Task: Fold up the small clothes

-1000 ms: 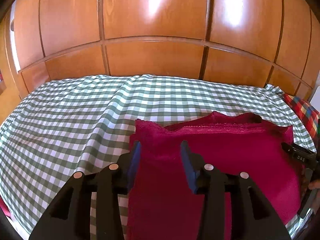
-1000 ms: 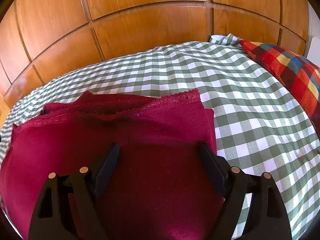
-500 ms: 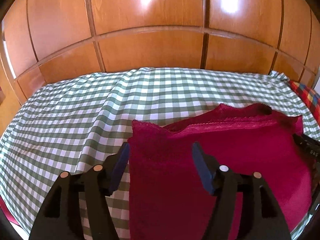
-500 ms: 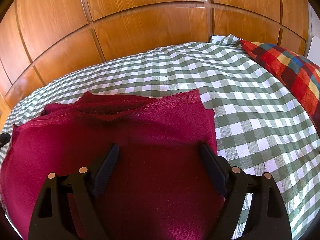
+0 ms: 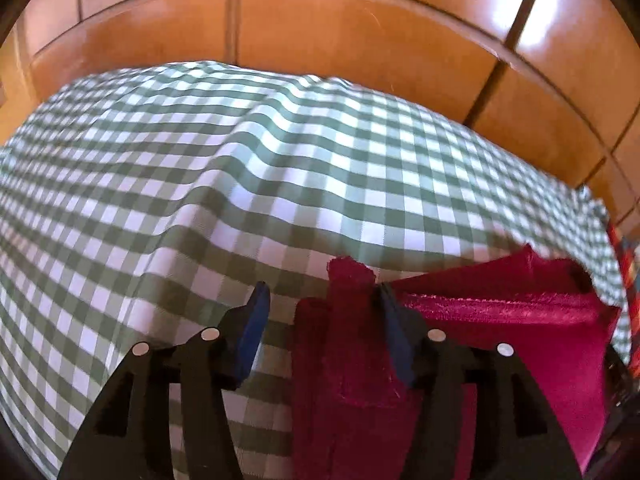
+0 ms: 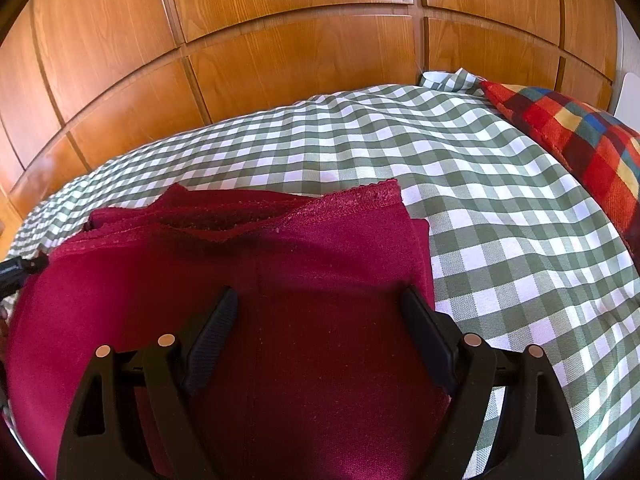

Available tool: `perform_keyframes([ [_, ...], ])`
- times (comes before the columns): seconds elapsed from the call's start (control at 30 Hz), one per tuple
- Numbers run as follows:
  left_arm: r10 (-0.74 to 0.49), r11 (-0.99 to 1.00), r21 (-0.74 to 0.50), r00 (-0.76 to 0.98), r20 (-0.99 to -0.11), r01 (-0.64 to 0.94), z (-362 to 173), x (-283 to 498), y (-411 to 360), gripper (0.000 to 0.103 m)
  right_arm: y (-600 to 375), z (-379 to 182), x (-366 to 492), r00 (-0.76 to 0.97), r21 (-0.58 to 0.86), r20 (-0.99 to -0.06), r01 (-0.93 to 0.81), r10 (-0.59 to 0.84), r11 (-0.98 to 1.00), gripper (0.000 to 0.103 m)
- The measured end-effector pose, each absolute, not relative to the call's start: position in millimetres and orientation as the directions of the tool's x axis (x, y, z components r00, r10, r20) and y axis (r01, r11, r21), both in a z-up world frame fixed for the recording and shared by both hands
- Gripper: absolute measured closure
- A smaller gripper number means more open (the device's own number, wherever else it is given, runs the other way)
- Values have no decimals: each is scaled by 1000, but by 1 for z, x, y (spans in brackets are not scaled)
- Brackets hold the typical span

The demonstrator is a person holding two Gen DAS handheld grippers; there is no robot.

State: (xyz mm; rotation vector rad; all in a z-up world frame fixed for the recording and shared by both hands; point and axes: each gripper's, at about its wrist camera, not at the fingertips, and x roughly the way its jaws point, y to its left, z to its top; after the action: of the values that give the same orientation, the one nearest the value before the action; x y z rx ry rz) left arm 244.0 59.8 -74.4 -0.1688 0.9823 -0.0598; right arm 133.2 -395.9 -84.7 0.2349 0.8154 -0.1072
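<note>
A dark red garment [image 6: 304, 280] lies partly folded on a bed spread with a green-and-white checked sheet [image 6: 500, 240], before a wall of glossy wooden panels [image 6: 280, 40]. The left hand-held gripper [image 5: 320, 300] hangs over the garment's left edge, its jaws closing; a raised corner of the red cloth stands between them against the right blue pad, the left pad over bare sheet and clear of the cloth. The right hand-held gripper [image 6: 316, 304] is poised above the garment's near right part, jaws spread wide, gripping nothing. A multicoloured checked cushion [image 6: 576, 136] rests on the sheet, well to the garment's right.
</note>
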Motion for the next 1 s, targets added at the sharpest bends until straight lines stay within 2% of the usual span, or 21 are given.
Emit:
perform_keyframes([
  [0.2, -84, 993, -118, 677, -731, -4, -38, 195, 53, 51, -396, -73, 136, 651, 155, -759, 172, 6, 973, 20],
  [0.23, -98, 993, -113, 701, -706, 25, -31, 181, 47, 50, -398, -67, 134, 655, 165, -756, 168, 15, 972, 20],
  [0.37, -153, 988, -85, 748, -646, 129, -22, 140, 22, 38, -419, -35, 121, 709, 205, -705, 221, -13, 954, 33],
  [0.5, -183, 979, -54, 716, -674, 199, -36, 130, 6, 37, -435, -37, 138, 666, 172, -745, 253, -42, 952, 40],
  [0.6, -164, 983, -57, 688, -707, 176, -46, 131, 4, 37, -435, -50, 162, 619, 165, -785, 246, -24, 955, 46],
  [0.63, -157, 984, -57, 687, -709, 167, -47, 131, 4, 33, -435, -55, 167, 601, 157, -799, 238, -19, 958, 50],
  [0.7, -138, 988, -50, 691, -710, 146, -51, 132, 7, 31, -429, -64, 180, 553, 112, -832, 223, -32, 968, 90],
  [0.73, -132, 989, -51, 689, -713, 138, -52, 134, 10, 30, -427, -63, 181, 557, 108, -830, 216, -32, 971, 96],
  [0.87, -96, 995, -60, 664, -741, 77, -68, 139, 23, 26, -425, -41, 173, 630, 75, -770, 241, -97, 968, 97],
  [1.0, -221, 964, -267, 599, -770, 12, -93, 153, 52, 17, -432, -85, 189, 530, -7, -831, 288, -166, 958, 97],
])
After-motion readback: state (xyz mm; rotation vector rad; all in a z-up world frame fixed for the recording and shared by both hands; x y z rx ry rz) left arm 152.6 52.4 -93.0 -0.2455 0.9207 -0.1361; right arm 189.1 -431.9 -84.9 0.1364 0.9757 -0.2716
